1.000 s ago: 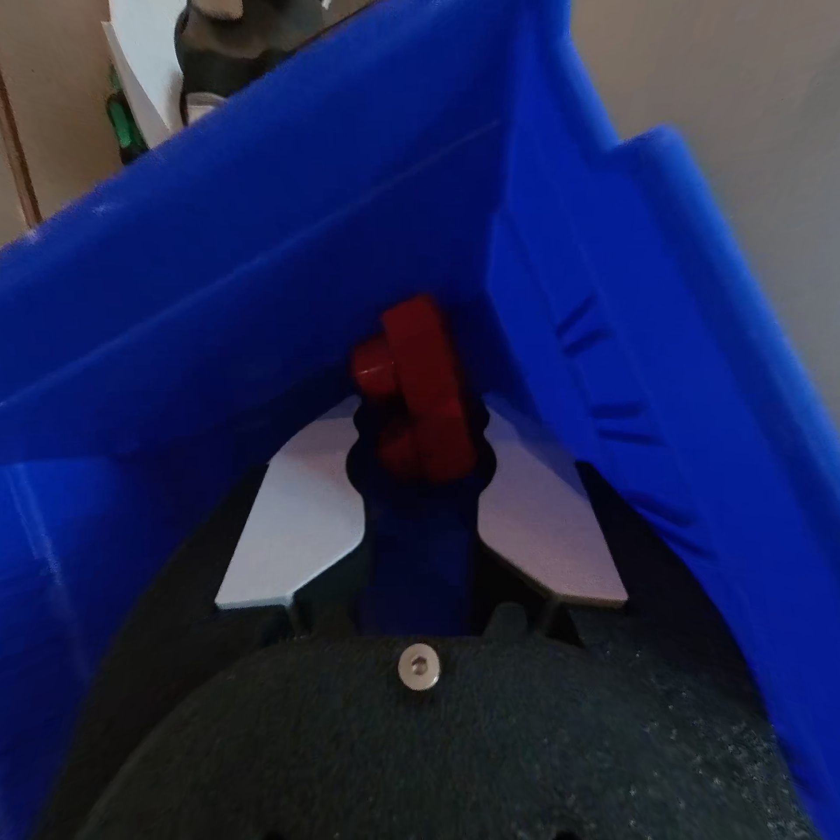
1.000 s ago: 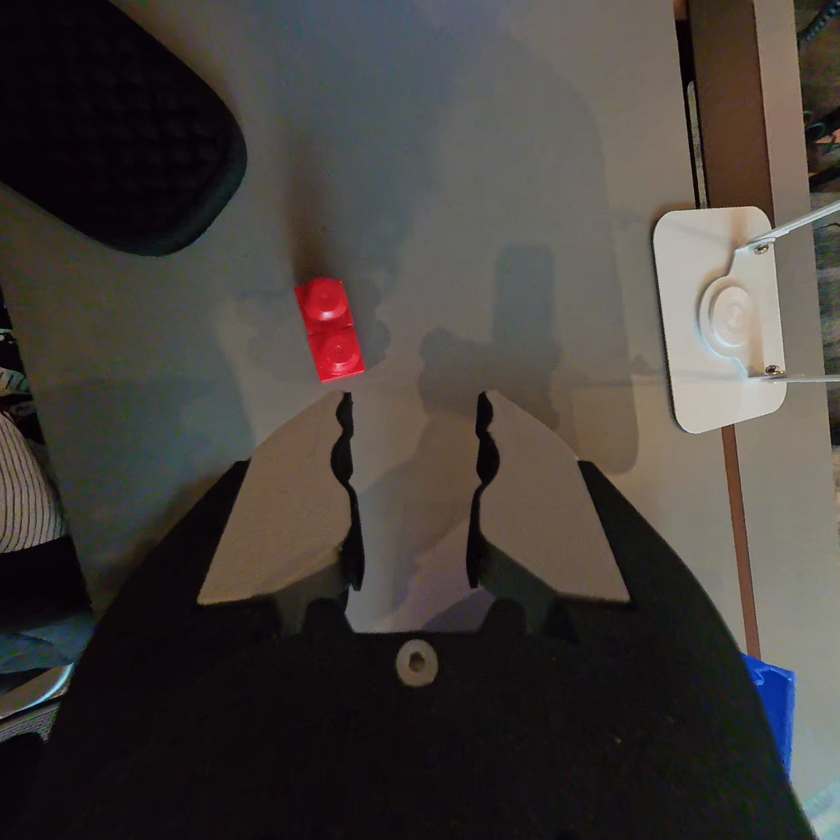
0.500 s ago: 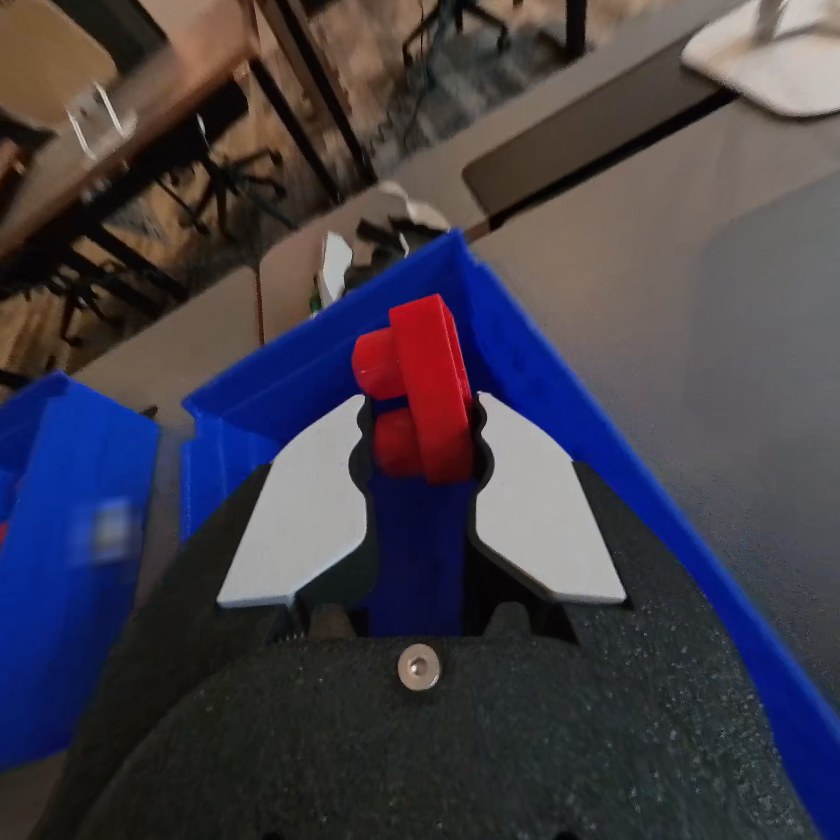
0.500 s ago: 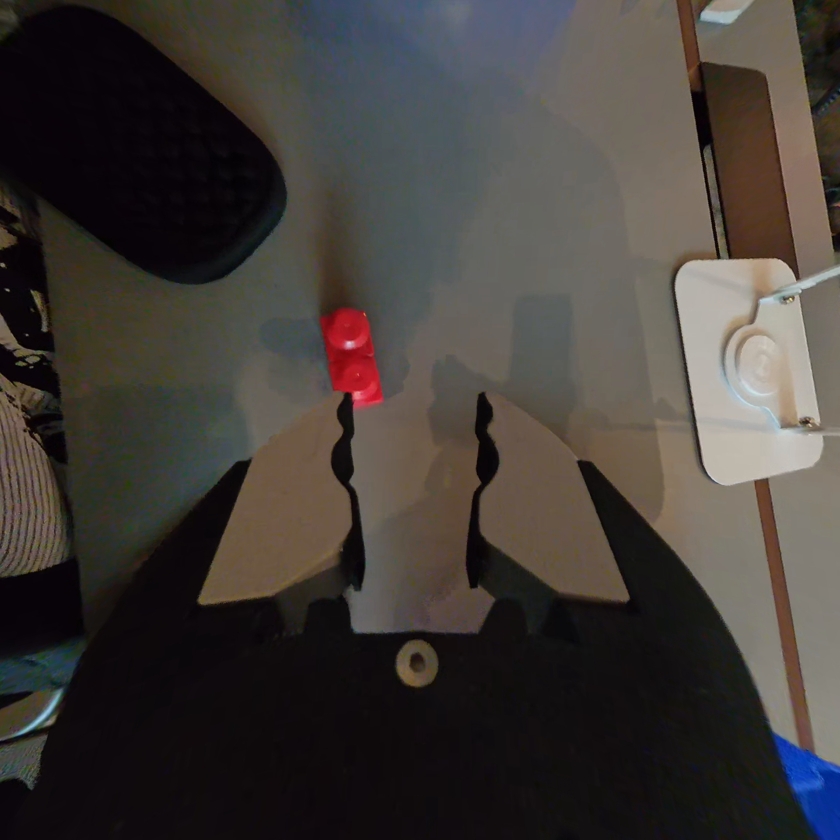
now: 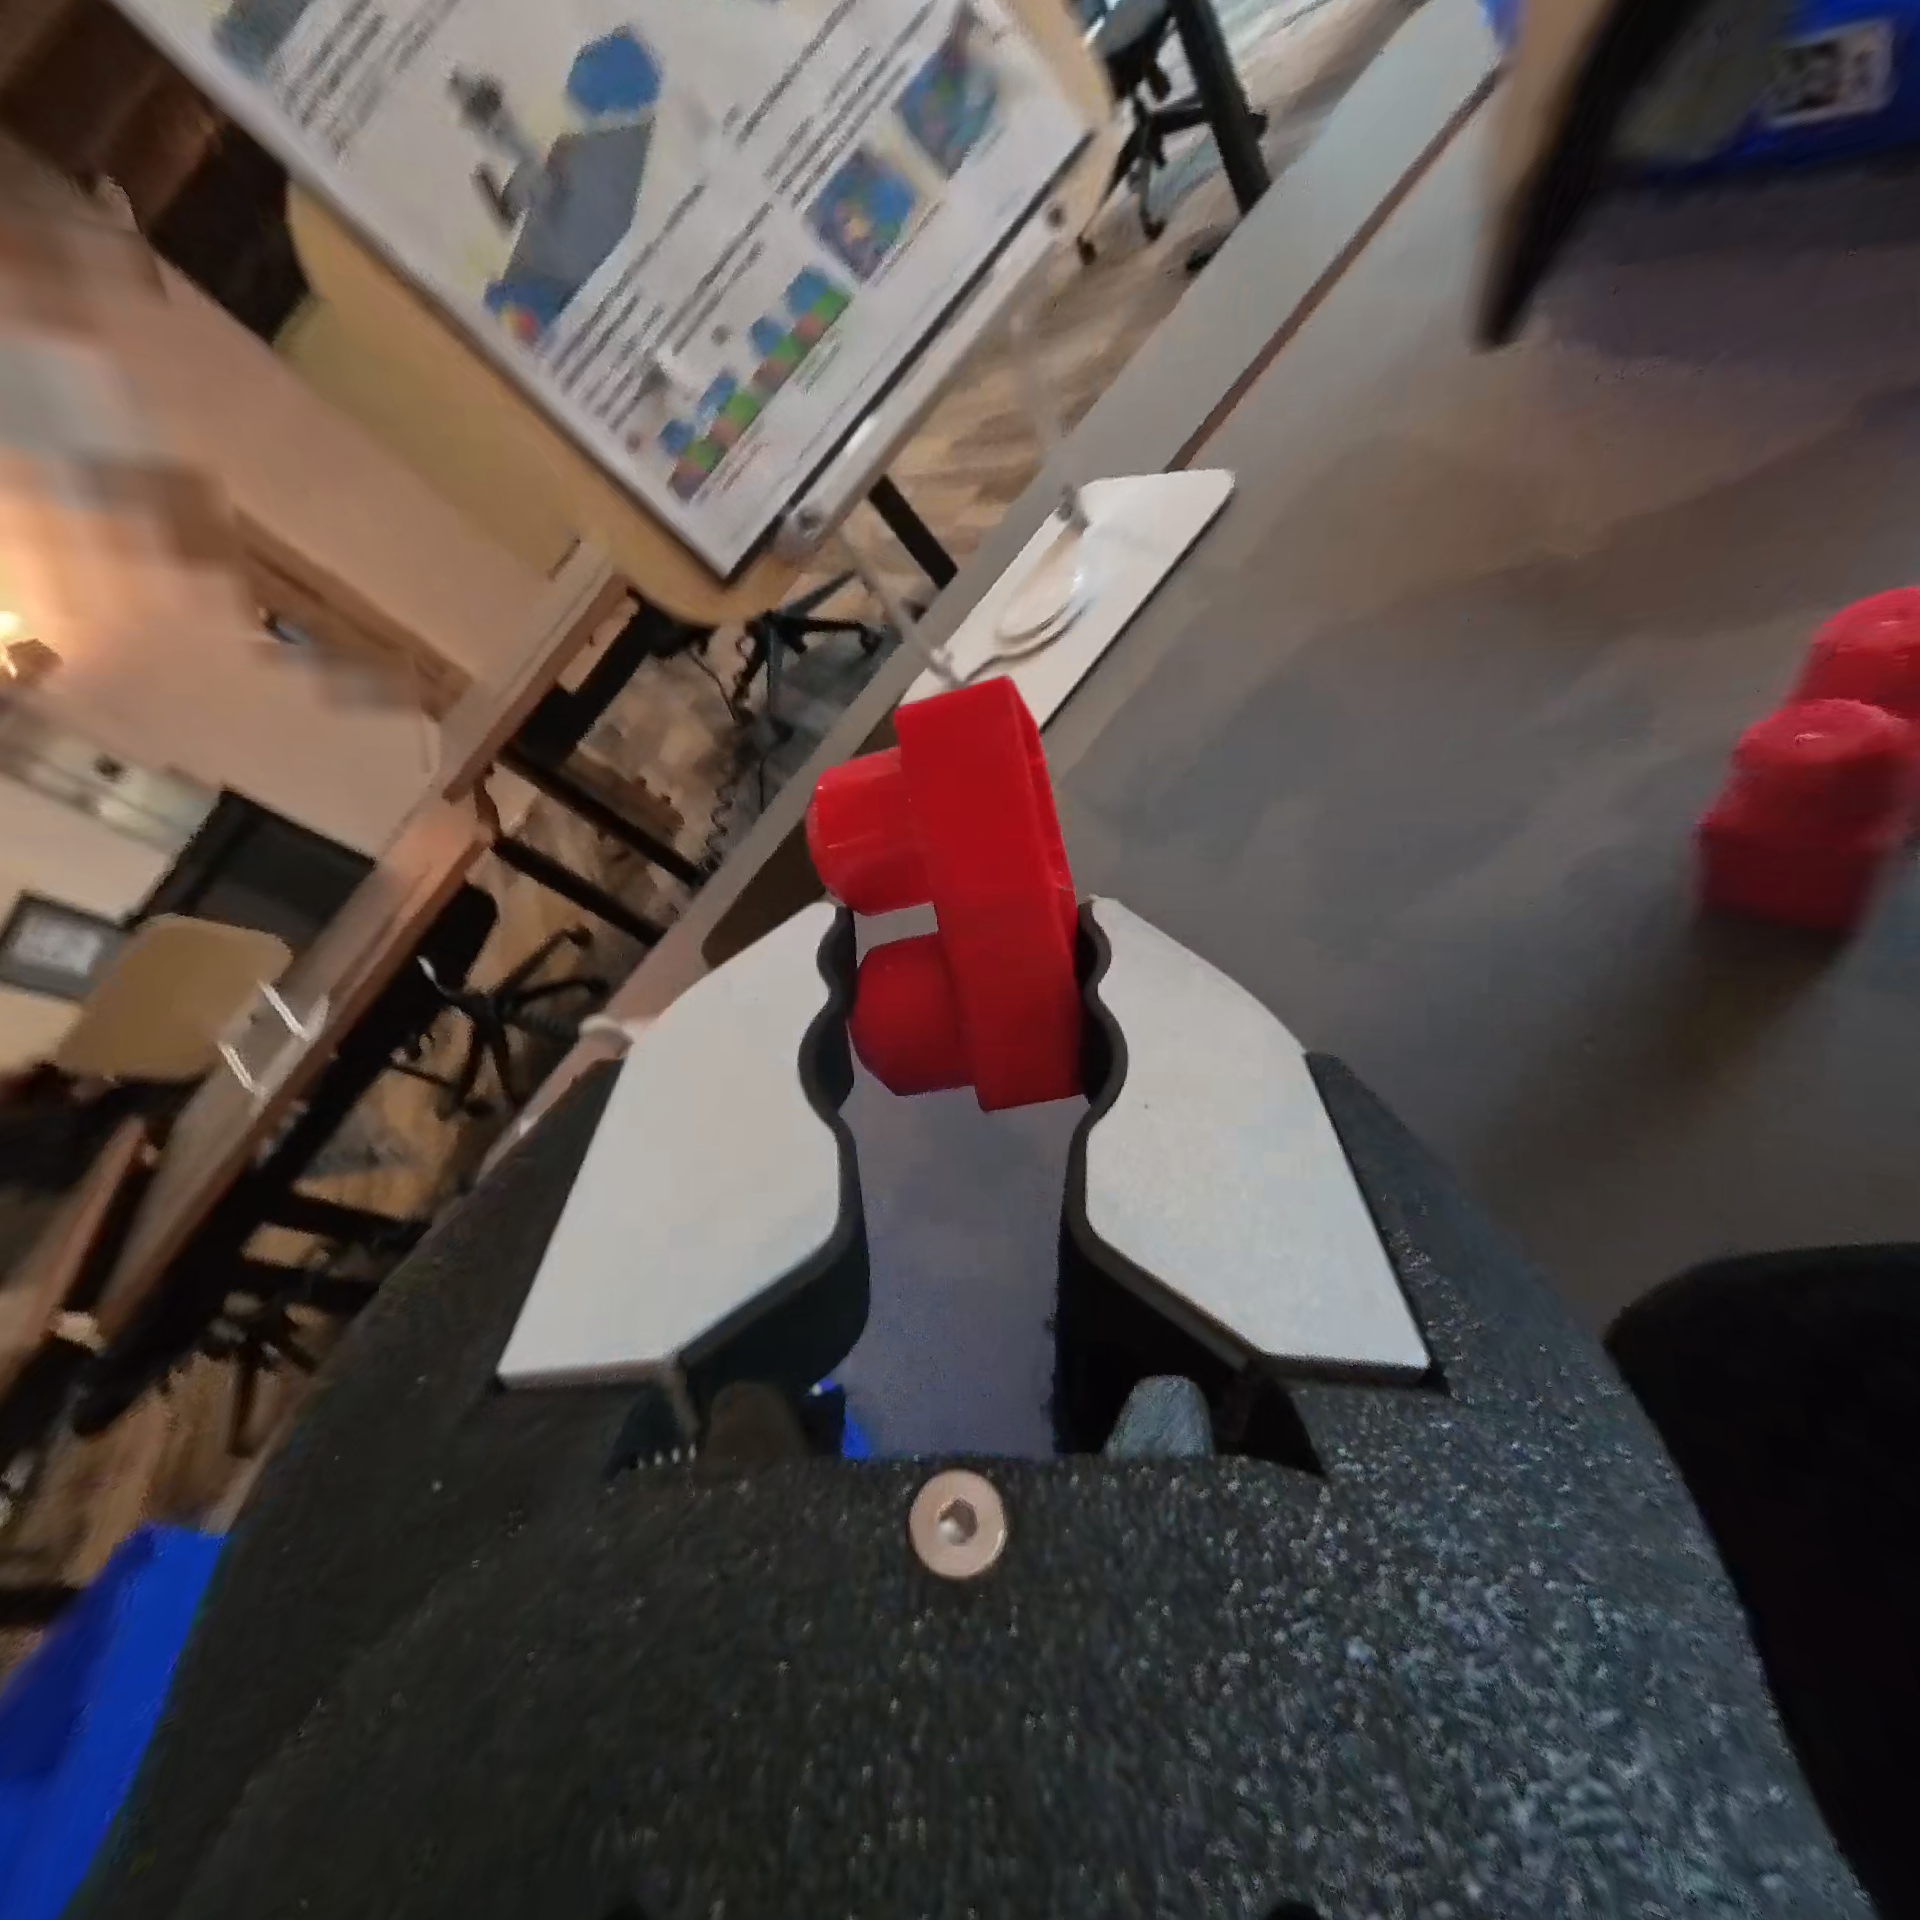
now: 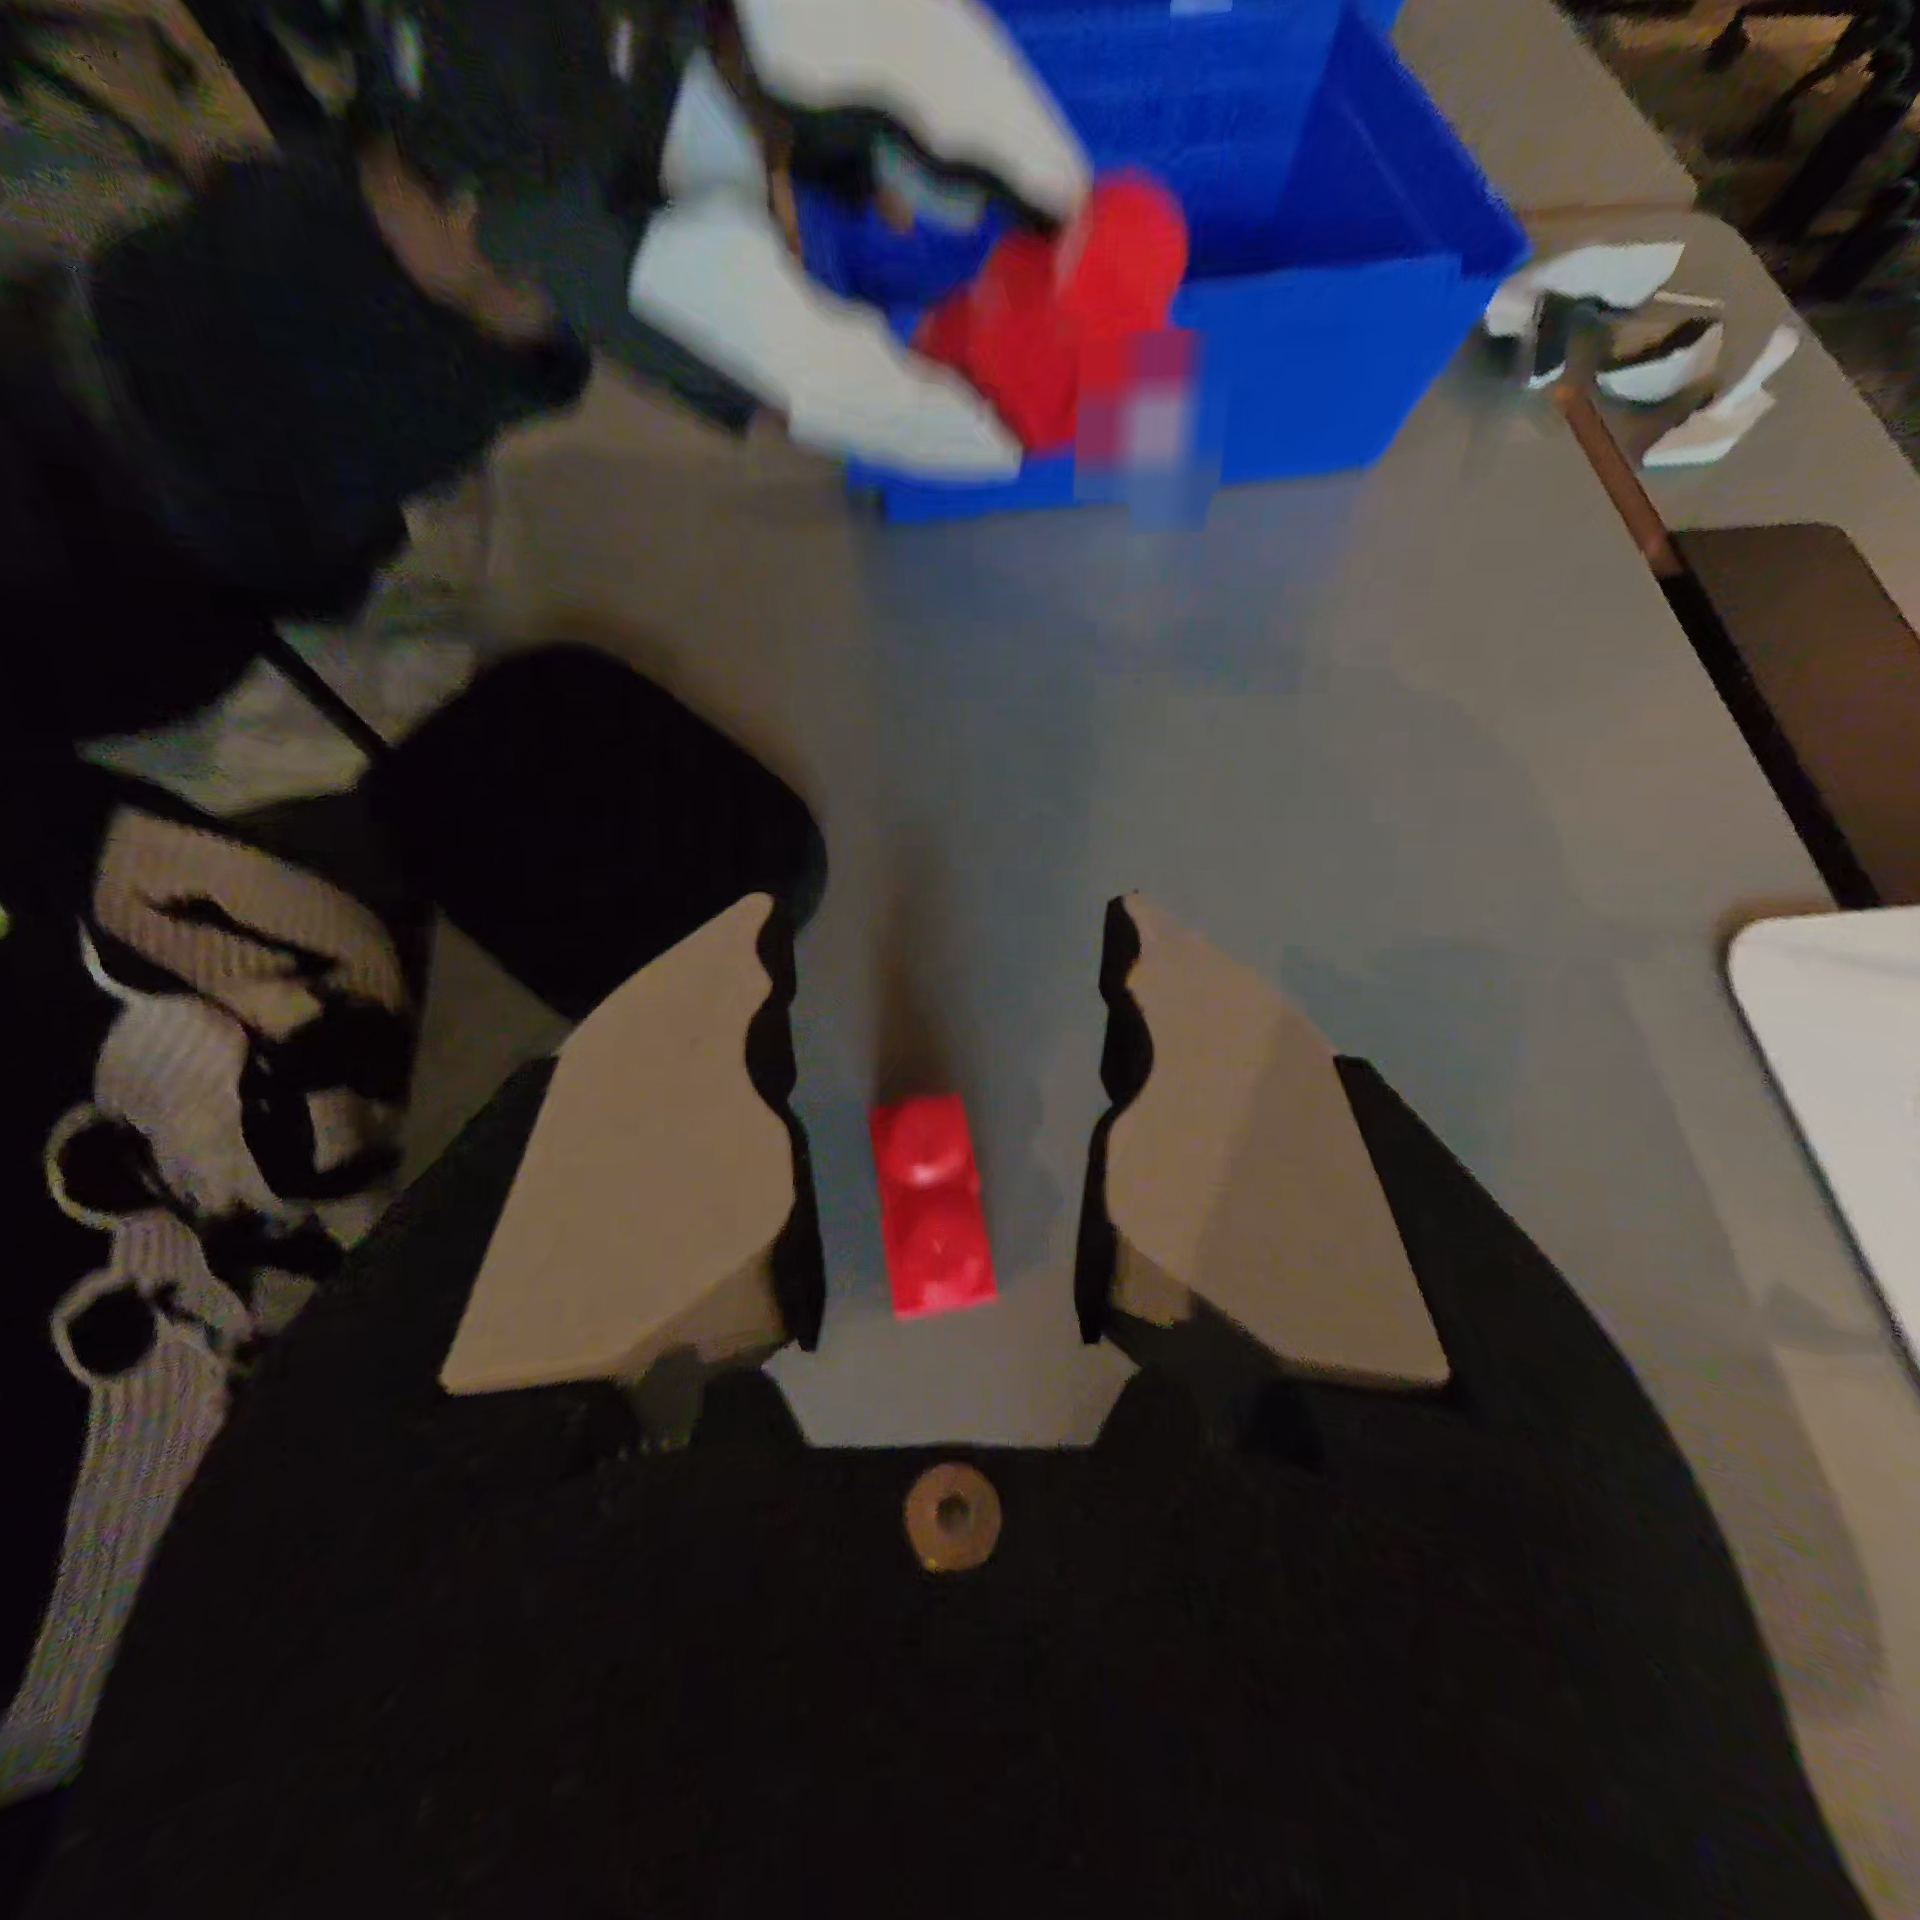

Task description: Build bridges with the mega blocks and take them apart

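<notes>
My left gripper [image 5: 961, 935] is shut on a flat red two-stud block [image 5: 977, 894], held on edge with its studs to the left, above the grey table [image 5: 1507, 727]. A second red two-stud block [image 5: 1808, 800] lies on the table to the right; it also shows in the right wrist view [image 6: 935, 1210], between my right gripper's fingers and below them. My right gripper [image 6: 945, 920] is open and empty. In the right wrist view the left gripper [image 6: 862, 322] with its red block [image 6: 1060, 312] shows far off, blurred, in front of a blue bin [image 6: 1340, 343].
A white flat stand base [image 5: 1101, 561] sits at the table's far edge and shows at the right [image 6: 1849, 1091] in the right wrist view. A black chair back [image 6: 592, 821] is at the table's left edge. A blue bin corner [image 5: 73, 1704] shows low left. Across from one pair of fingers to the other is roughly 15 centimeters.
My left gripper has lifted the red block out of the blue bin and swung toward the table. My right gripper has moved over the lying red block, which now sits between its open fingers.
</notes>
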